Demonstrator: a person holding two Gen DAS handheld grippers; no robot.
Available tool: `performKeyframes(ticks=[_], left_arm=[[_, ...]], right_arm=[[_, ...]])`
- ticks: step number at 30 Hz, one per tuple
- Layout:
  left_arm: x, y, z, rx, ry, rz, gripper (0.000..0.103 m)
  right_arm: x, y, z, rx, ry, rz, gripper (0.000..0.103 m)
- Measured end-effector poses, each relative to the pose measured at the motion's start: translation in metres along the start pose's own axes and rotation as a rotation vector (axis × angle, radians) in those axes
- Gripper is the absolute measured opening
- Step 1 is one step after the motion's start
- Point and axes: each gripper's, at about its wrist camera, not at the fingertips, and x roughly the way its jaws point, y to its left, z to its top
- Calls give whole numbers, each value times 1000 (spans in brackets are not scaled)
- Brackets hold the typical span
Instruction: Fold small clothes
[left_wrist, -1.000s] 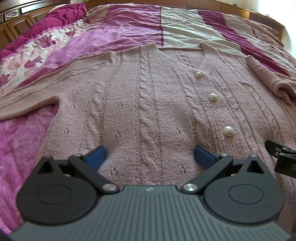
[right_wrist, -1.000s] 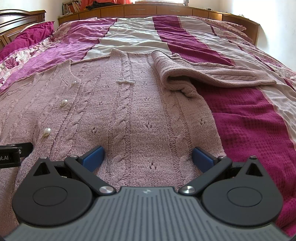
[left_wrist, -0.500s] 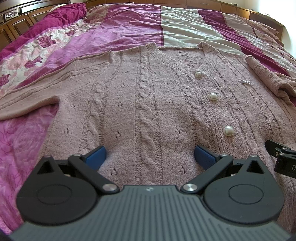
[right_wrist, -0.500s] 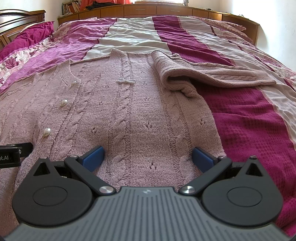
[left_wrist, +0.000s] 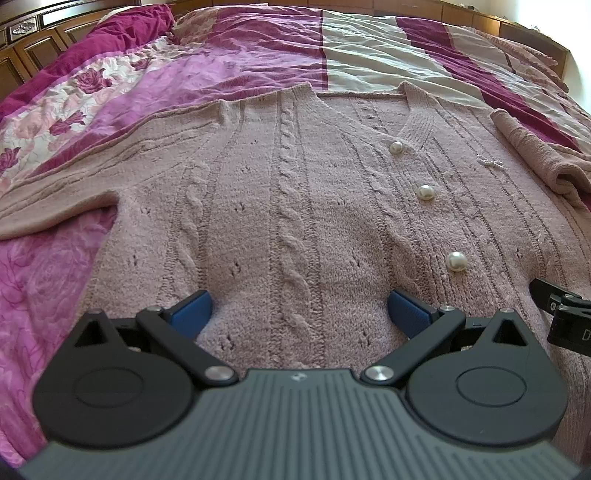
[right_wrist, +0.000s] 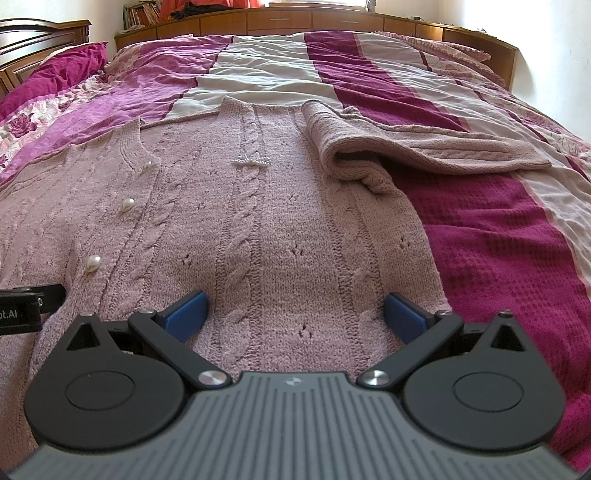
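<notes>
A dusty-pink cable-knit cardigan (left_wrist: 295, 192) with pearl buttons (left_wrist: 424, 192) lies flat, front up, on the bed. Its left sleeve (left_wrist: 55, 199) stretches out to the left. Its right sleeve (right_wrist: 424, 147) lies bunched and folded at the shoulder, trailing right. My left gripper (left_wrist: 299, 310) hovers open over the lower left half of the cardigan, blue pads wide apart, nothing between them. My right gripper (right_wrist: 295, 310) stands open the same way over the lower right half, near the side seam. Each gripper's edge shows in the other's view.
The bed is covered by a striped magenta, pink and cream bedspread (right_wrist: 498, 240) with a floral panel (left_wrist: 55, 110) at far left. A wooden headboard with cabinets (right_wrist: 314, 18) runs along the back. A white wall (right_wrist: 554, 55) is on the right.
</notes>
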Motion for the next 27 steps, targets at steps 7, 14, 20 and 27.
performKeyframes(ticks=[7,14,20,27], left_arm=[[0,2,2,-4,18,-1,103],[2,4,7,-17,54,-24,103],[3,3,10,-11,76,-25,103],[3,2,14,2,95,-22,103]], right_arm=[[-2,-2,2,5,8,-1,103],[3,-3,5,8,17,7,103],[6,-4,8,13,33,11,103],[2,-11,11,59,30,36,103]])
